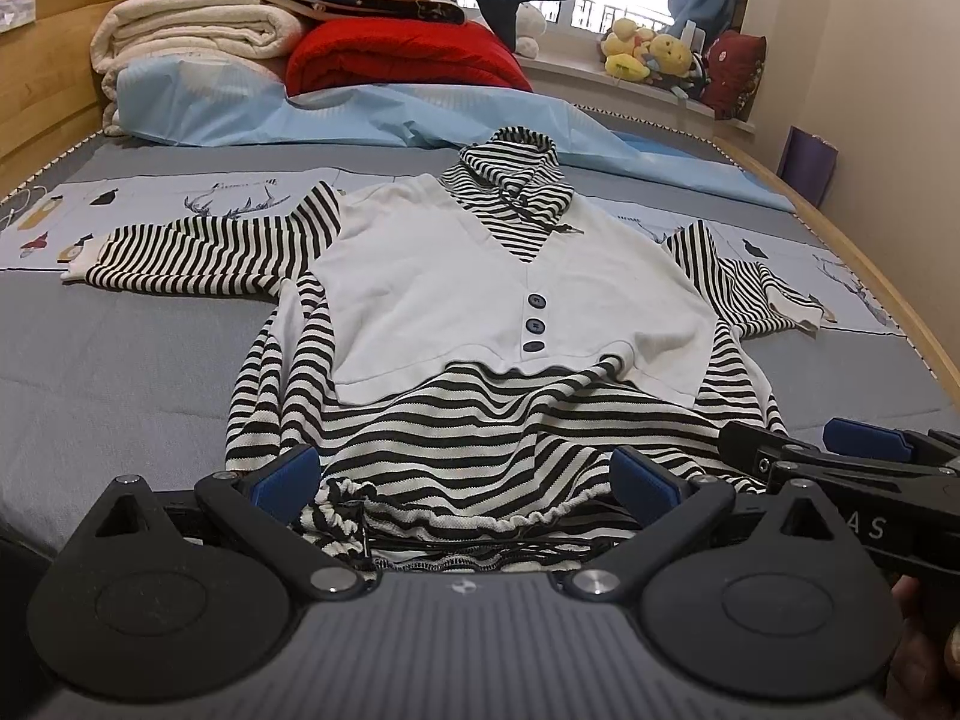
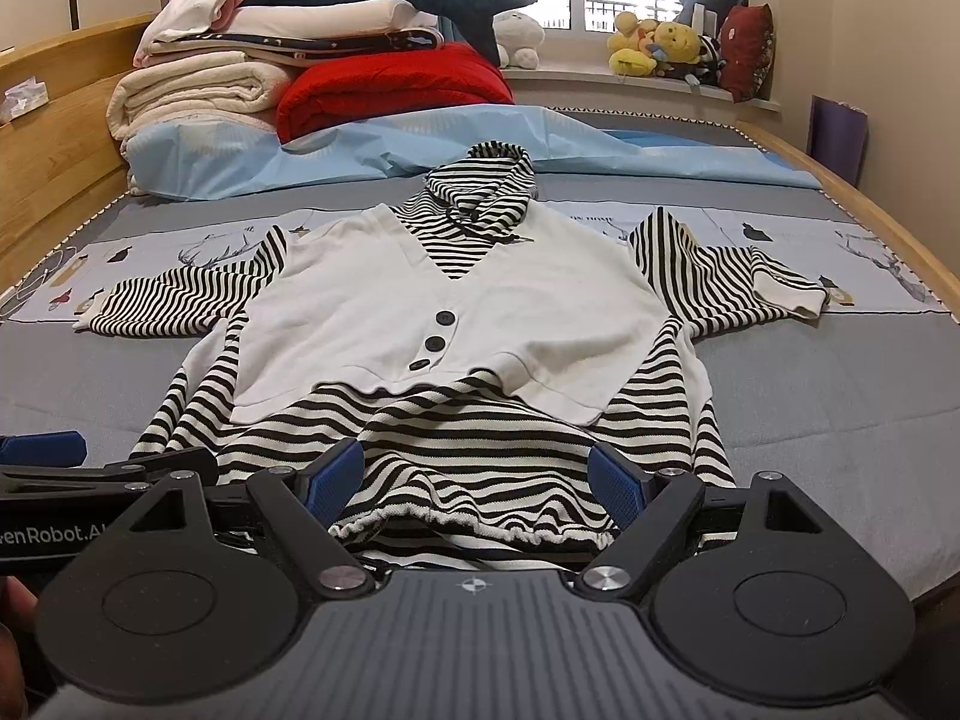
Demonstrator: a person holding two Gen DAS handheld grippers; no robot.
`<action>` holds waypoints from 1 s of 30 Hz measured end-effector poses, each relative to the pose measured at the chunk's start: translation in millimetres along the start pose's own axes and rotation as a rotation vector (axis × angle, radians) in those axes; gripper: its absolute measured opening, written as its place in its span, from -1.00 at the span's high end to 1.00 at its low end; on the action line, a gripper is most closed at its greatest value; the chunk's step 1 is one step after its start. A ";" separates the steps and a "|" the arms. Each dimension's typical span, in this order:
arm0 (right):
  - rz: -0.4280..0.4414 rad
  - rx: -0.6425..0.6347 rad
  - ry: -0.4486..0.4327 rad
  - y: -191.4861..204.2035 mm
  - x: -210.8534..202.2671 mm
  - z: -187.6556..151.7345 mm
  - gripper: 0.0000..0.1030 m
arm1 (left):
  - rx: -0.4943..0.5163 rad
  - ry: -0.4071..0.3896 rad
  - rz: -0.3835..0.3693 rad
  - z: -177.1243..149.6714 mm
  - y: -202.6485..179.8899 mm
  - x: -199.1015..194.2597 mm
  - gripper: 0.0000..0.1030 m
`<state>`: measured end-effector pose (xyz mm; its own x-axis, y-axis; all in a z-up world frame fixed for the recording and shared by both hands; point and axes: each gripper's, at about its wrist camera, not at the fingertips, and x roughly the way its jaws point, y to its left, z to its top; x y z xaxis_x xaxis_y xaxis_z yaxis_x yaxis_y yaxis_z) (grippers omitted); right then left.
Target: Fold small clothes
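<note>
The left gripper (image 1: 465,477) stands wide, its blue-padded fingers (image 1: 288,471) straddling the gathered drawstring hem (image 1: 444,519) of the small black-and-white striped hooded top with a white buttoned vest front (image 1: 510,294), and nothing is pinched yet. The right gripper (image 2: 477,477) is just as wide over the same hem, beside its partner. Whether any pad already touches cloth is hard to tell from this low angle. The top lies face up on the grey quilted bed cover (image 1: 120,372), sleeves spread, hood pointing toward the stacked cream and red blankets (image 1: 336,36). The likely trouble is that the hem is bunched and layered, so a shallow bite could catch only the top ply or the cord, and lifting unevenly would skew the fold and drag the loose vest panel askew.
</note>
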<state>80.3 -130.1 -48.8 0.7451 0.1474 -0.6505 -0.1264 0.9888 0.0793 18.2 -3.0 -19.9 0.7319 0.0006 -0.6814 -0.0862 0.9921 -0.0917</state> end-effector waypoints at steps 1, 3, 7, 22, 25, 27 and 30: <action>0.000 -0.001 0.000 0.2 0.0 0.2 -0.62 | 0.000 0.000 0.000 0.1 0.1 0.1 -0.99; -0.001 -0.001 0.001 0.0 0.4 0.4 -0.62 | -0.001 0.001 0.000 -0.1 0.3 0.2 -0.99; -0.001 0.000 0.002 0.1 0.5 0.6 -0.62 | -0.001 0.003 -0.001 -0.2 0.4 0.5 -0.99; -0.008 0.026 -0.028 -1.4 -2.1 1.6 -0.62 | 0.056 -0.086 0.014 10.1 -4.1 -8.6 -0.99; -0.017 0.044 -0.038 -5.2 -2.4 3.1 -0.62 | 0.091 -0.127 0.012 26.4 -2.8 -8.4 -0.94; -0.021 0.061 -0.042 -8.3 -1.5 5.1 -0.62 | 0.112 -0.164 0.016 44.2 0.4 -3.4 -0.88; -0.033 0.077 -0.056 -13.1 -1.2 7.6 -0.62 | 0.128 -0.218 0.019 77.8 10.2 12.2 -0.47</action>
<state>86.0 -143.1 -43.3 0.7838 0.1142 -0.6104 -0.0525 0.9916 0.1180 78.8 16.9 27.3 0.8607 0.0330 -0.5081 -0.0256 0.9994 0.0216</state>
